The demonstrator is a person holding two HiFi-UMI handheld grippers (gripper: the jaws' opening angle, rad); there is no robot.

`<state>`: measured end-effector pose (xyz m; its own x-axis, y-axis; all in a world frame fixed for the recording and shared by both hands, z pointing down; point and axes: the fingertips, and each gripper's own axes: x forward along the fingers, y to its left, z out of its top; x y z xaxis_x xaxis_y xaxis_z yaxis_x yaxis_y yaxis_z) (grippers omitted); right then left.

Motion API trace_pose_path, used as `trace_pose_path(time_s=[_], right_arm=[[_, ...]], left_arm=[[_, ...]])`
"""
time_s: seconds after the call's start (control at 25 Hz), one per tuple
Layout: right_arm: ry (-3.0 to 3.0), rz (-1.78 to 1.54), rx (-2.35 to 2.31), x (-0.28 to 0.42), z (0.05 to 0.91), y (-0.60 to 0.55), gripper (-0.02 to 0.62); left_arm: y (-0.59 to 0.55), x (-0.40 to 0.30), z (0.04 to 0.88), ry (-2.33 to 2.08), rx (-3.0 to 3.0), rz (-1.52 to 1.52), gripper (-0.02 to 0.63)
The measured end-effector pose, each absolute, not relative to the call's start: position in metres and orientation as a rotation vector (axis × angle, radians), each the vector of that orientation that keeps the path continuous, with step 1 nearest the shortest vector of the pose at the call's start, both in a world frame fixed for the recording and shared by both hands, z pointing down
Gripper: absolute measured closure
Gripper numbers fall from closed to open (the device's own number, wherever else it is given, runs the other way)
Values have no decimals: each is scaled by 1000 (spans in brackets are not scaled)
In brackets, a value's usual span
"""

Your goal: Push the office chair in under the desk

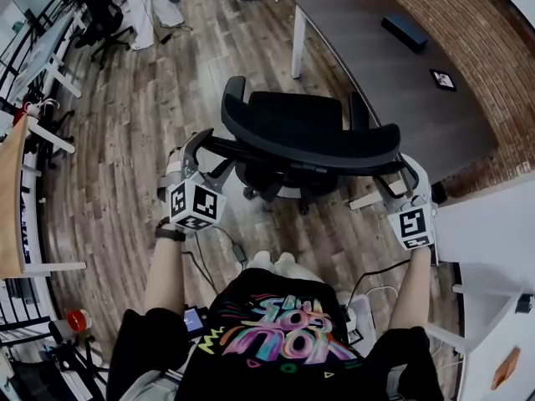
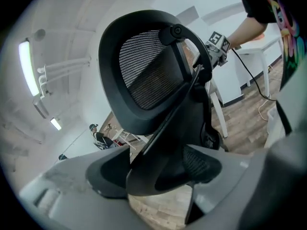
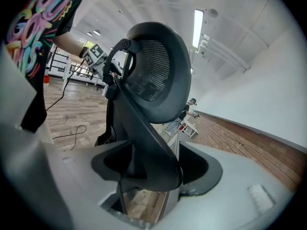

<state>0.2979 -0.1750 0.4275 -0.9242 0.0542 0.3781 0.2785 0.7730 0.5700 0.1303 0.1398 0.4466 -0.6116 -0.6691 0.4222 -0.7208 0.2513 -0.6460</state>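
Observation:
The black mesh office chair (image 1: 309,136) stands on the wood floor with its seat toward the dark desk (image 1: 393,82) and its backrest toward me. My left gripper (image 1: 194,144) is at the backrest's left end and my right gripper (image 1: 407,178) is at its right end. In the left gripper view the chair's back frame (image 2: 148,71) runs between the spread jaws of the left gripper (image 2: 153,169), which is open. The right gripper view shows the backrest (image 3: 153,71) the same way, its edge passing through the open right gripper (image 3: 153,166).
A black box (image 1: 405,32) and a small tablet (image 1: 442,78) lie on the desk. A white table (image 1: 493,224) stands at the right. Cables (image 1: 226,249) trail on the floor near my feet. Another chair (image 1: 104,23) and white desks stand at the far left.

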Motion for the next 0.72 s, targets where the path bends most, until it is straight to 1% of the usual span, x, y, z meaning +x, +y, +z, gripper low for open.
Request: trace_pose_path(time_s=[0.28,0.72], right_arm=[[-2623,-938,-312,294,429,-174,299],[-2683,-923,-309,290,427,-173,301]], left_arm=[[123,123,447,-2419,1383,1374,275],[119,114,443,-2437,1366,1386,291]])
